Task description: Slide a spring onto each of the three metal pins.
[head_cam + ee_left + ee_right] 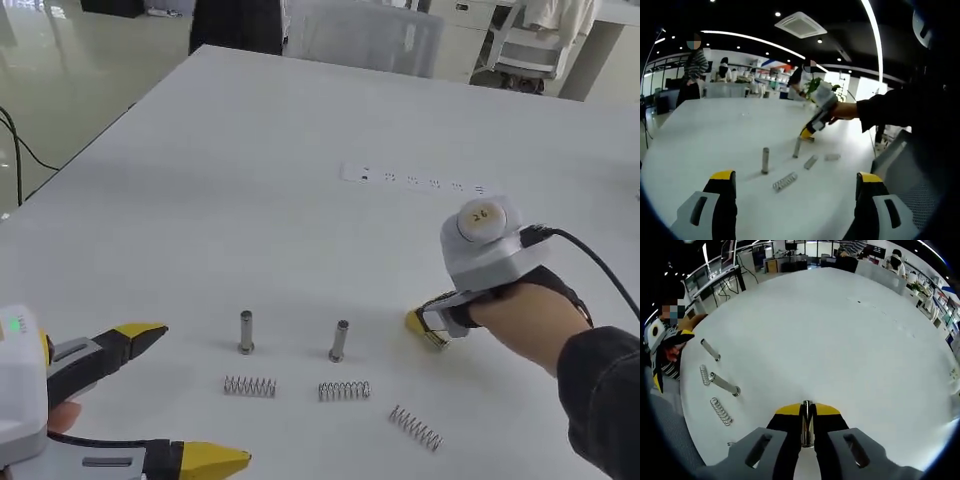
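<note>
No spring on a pin yet. Left pin and middle pin upright at table centre; left spring, middle spring, right spring lying bare just nearer. Third pin clamped in right gripper, far right. Left gripper spread wide, empty.
</note>
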